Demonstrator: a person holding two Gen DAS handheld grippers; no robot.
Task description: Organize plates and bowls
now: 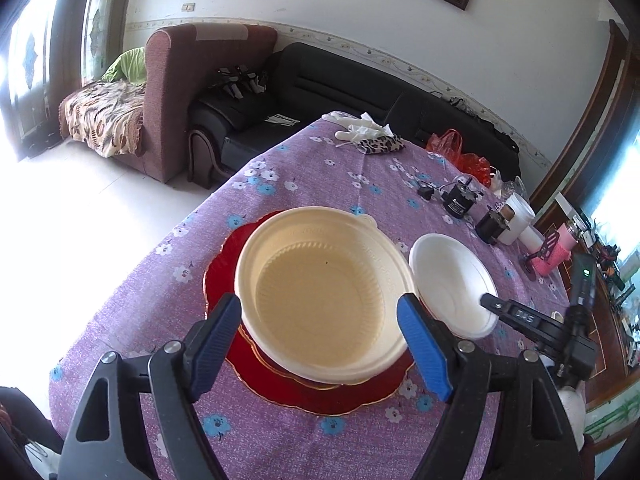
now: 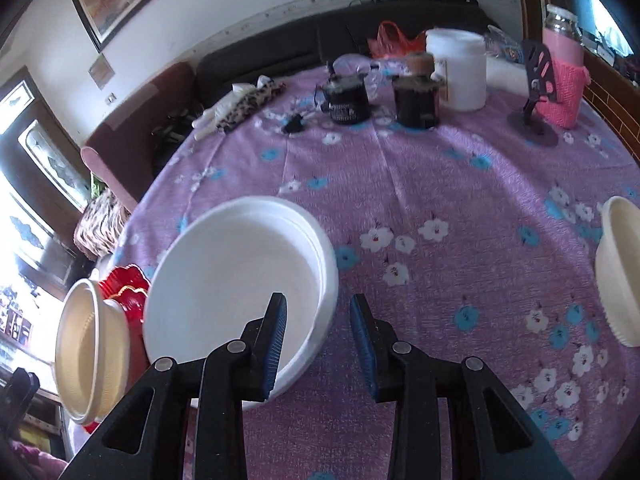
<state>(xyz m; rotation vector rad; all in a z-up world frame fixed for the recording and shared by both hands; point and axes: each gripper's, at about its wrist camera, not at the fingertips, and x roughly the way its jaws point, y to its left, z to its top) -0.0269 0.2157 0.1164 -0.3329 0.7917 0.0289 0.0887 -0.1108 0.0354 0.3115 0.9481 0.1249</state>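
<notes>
Now the cream bowl (image 1: 320, 296) sits nested on the red plate (image 1: 280, 384), left gripper (image 1: 320, 344) released around it; right gripper (image 2: 318, 344), parted and empty, apparently straddles the white bowl (image 2: 240, 292) rim.

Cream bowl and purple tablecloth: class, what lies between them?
A red scalloped plate lies under the cream bowl, on the purple tablecloth, shown in the left wrist view.

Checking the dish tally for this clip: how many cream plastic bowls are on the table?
2. One cream plastic bowl sits on the red scalloped plate, beside the white foam plate. A second cream bowl lies at the right wrist view's right edge, partly cut off. Others may be hidden.
</notes>
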